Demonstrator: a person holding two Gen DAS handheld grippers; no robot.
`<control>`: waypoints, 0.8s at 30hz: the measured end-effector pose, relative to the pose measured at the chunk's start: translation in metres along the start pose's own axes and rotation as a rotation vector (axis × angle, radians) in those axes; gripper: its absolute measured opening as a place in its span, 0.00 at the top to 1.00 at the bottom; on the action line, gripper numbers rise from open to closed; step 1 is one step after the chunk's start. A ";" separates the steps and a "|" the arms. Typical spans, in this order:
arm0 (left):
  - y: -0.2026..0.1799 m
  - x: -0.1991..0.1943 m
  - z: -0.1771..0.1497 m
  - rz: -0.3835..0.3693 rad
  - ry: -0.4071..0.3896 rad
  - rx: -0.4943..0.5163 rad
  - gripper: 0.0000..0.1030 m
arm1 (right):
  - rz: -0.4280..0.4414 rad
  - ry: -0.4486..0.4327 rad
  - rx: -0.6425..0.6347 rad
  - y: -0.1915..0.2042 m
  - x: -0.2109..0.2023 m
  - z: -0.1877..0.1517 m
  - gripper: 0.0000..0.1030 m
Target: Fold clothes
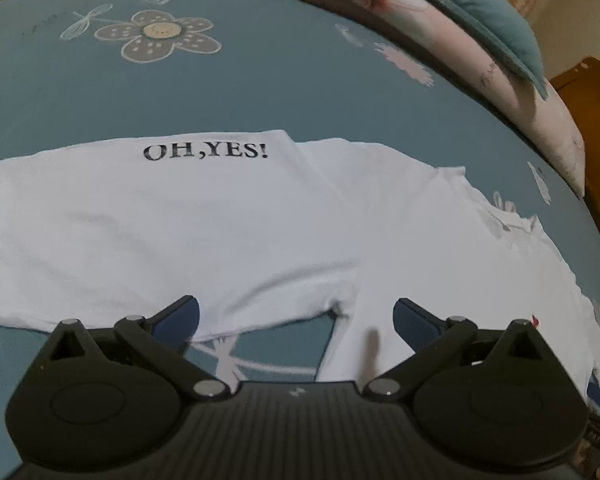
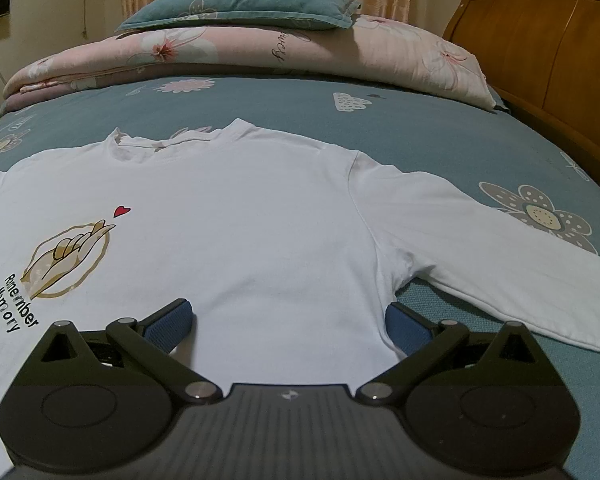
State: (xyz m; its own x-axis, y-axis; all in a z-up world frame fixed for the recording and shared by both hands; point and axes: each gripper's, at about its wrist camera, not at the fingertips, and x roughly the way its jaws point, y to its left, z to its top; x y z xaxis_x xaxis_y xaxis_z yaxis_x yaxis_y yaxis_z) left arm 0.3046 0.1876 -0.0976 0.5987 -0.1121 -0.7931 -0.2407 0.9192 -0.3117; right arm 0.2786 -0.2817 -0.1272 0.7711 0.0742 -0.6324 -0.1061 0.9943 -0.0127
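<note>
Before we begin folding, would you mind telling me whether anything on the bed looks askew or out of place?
Nothing stands out. The white long-sleeved T-shirt lies flat and face up on the teal flower-print bedsheet, its sleeve spread out to the side. Both the left gripper and the right gripper are open above its edges.

shirt point(image 2: 260, 220) reads "oh,yes!" and "remember memory"
</note>
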 end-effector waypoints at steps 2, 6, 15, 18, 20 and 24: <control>-0.001 -0.005 0.005 -0.008 -0.012 0.005 0.01 | 0.000 0.000 0.000 0.000 0.000 0.000 0.00; -0.002 -0.008 0.020 -0.038 -0.061 -0.024 0.01 | -0.001 0.000 0.001 0.000 0.000 0.000 0.00; -0.012 0.009 0.007 -0.015 0.004 0.012 0.01 | 0.001 0.001 0.002 -0.001 -0.001 0.000 0.00; -0.008 -0.010 0.022 0.025 -0.024 0.031 0.01 | 0.001 0.000 0.002 -0.001 -0.001 0.000 0.00; 0.001 -0.018 0.032 0.045 -0.044 0.021 0.01 | 0.001 0.001 0.002 -0.001 -0.001 0.000 0.00; 0.019 -0.008 0.031 0.057 0.003 -0.028 0.01 | 0.000 0.001 0.002 -0.001 -0.001 0.000 0.00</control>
State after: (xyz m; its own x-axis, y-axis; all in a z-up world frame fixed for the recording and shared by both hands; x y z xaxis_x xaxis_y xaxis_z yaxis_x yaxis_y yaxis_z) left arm 0.3183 0.2177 -0.0809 0.5813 -0.0611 -0.8114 -0.2954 0.9133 -0.2804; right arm 0.2778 -0.2826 -0.1268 0.7705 0.0738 -0.6332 -0.1047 0.9944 -0.0114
